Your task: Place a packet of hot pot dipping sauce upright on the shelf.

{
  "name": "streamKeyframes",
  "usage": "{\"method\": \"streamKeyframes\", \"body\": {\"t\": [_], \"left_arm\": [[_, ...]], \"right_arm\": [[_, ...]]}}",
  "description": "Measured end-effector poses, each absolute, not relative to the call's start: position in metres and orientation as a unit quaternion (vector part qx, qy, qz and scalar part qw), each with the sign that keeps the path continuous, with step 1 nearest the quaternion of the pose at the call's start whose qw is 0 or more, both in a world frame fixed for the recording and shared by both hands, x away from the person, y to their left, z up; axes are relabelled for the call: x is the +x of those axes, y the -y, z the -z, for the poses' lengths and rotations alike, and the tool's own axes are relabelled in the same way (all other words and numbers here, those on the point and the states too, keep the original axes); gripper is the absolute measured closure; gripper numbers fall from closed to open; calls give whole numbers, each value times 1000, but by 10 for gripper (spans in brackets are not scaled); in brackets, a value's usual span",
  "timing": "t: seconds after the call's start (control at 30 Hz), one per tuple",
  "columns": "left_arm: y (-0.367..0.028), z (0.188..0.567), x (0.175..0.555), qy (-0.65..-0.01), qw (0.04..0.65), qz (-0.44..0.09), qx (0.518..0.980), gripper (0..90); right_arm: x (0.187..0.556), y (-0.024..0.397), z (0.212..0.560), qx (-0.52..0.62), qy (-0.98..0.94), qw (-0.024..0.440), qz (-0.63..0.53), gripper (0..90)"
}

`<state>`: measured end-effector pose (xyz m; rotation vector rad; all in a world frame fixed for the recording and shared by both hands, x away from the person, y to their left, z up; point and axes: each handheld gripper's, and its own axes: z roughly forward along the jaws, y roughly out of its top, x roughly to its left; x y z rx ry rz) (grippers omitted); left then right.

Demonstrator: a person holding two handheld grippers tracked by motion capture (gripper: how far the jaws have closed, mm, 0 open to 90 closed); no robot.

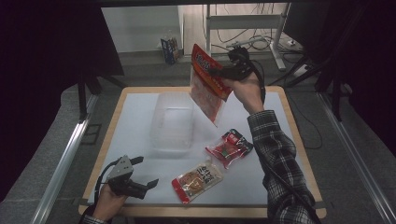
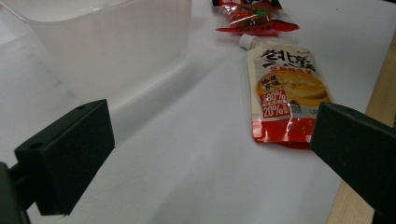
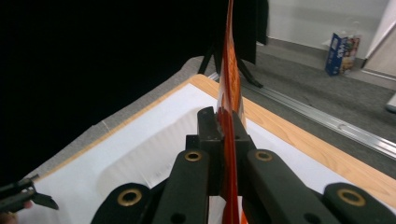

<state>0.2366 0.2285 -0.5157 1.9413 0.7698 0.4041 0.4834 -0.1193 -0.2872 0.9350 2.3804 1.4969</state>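
Jaws of right gripper (image 1: pixel 215 71) clamping flat on large red snack pouch (image 1: pixel 208 84), holding it in air just past far right corner of clear plastic bin (image 1: pixel 171 122). Advice: keep pinching firm, carry pouch over bin mouth, lower before releasing. Left gripper (image 1: pixel 145 171) resting near table's front edge, jaws spread wide, gripping nothing. Spouted sauce pouch (image 1: pixel 197 180) and small red packet (image 1: pixel 229 147) lying on white table (image 1: pixel 135 107), waiting.
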Motion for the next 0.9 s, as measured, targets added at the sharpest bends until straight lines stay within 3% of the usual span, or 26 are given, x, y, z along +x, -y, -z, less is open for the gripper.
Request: {"method": "streamKeyframes", "body": {"t": [0.57,0.9], "left_arm": [[-230,514,235,-315,503,-157,789,0],[-229,514,235,-309,499,-165,793,0]], "right_arm": [[484,56,283,282,-805,61,-519,885],[494,17,307,285,-812,39,-508,885]]}}
